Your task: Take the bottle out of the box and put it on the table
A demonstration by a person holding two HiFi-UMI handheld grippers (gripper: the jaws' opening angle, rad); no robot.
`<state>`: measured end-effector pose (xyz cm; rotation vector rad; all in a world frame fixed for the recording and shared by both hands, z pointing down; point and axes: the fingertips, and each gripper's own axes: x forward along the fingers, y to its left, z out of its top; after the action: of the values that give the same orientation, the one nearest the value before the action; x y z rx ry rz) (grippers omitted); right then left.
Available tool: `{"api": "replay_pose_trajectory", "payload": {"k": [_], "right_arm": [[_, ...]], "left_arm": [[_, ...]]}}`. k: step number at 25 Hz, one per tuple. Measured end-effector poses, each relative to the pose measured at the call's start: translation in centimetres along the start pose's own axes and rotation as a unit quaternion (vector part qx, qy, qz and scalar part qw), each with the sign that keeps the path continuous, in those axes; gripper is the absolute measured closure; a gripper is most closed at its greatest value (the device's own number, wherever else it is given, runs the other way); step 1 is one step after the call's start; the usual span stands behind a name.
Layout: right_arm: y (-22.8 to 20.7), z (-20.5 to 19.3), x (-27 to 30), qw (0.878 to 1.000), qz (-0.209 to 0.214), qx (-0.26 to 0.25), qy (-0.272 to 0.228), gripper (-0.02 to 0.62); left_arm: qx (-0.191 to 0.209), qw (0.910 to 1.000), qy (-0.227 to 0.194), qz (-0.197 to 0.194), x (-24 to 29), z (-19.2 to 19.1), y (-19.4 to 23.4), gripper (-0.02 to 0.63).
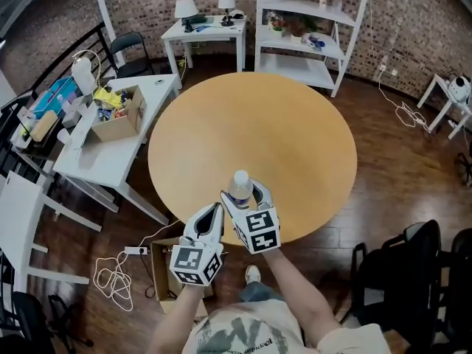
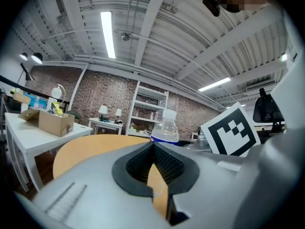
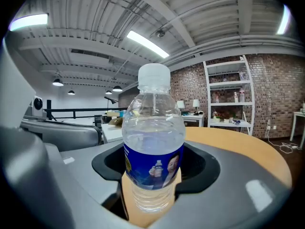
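Note:
A clear water bottle (image 1: 240, 185) with a white cap and blue label stands upright between the jaws of my right gripper (image 1: 243, 195), which is shut on it above the near edge of the round wooden table (image 1: 258, 124). In the right gripper view the bottle (image 3: 153, 142) fills the middle, pinched at its lower half by the right gripper (image 3: 153, 168). My left gripper (image 1: 216, 211) hangs just left of it, shut and holding nothing. From the left gripper view, the left gripper (image 2: 152, 147) has its tips together, with the bottle (image 2: 166, 128) just beyond them. An open cardboard box (image 1: 164, 270) sits on the floor below.
A white side table (image 1: 110, 161) at the left carries another cardboard box (image 1: 118, 120) full of items. White shelves (image 1: 310, 35) and a small lamp table (image 1: 203, 32) stand at the back. Cables (image 1: 110, 275) lie on the floor; dark chairs (image 1: 413, 271) stand at the right.

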<state>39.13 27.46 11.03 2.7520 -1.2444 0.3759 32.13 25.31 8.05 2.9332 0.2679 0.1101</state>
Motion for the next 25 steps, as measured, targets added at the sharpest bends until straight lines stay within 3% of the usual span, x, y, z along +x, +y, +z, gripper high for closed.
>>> {"api": "replay_pose_trajectory", "payload": {"k": [6, 13, 25], "right_arm": [[-6.1, -1.6, 1.3, 0.999, -0.029, 0.010, 0.015, 0.301], [-10.3, -3.4, 3.9, 0.999, -0.023, 0.008, 0.029, 0.299], [-13.8, -4.9, 7.5, 0.999, -0.017, -0.021, 0.023, 0.298]], "left_arm": [[-0.004, 0.9994, 0.025, -0.025, 5.3, -1.4, -1.7, 0.606], [-0.003, 0.9986, 0.048, -0.021, 10.2, -3.2, -2.1, 0.606], [-0.001, 0.9973, 0.073, -0.002, 15.0, -5.3, -0.9, 0.606]]}}
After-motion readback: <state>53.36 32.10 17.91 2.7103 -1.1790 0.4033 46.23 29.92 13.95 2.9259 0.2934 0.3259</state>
